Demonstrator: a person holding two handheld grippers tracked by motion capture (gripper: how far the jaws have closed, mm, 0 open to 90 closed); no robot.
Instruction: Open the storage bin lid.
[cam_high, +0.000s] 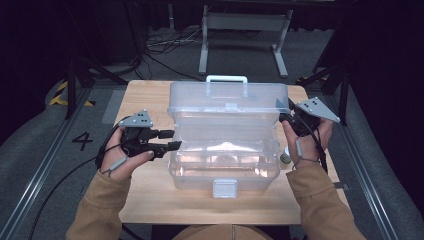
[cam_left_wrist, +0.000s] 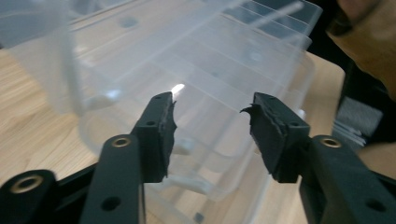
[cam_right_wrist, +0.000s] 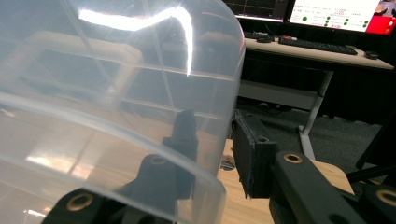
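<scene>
Nearest me, the clear box (cam_high: 223, 160) sits mid-counter (cam_high: 150, 200), lid (cam_high: 227, 102) raised; the right tongs (cam_high: 286, 118) straddle the lid's right edge, seemingly not yet pinching, the left tongs (cam_high: 172, 139) gape empty beside the box's left wall, so next comes steadying, I'd guess.

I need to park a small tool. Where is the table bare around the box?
Bare wood lies between the clear box's front latch and the table's near edge. Both flanks are crowded: left tongs, right tongs at the lid.
</scene>
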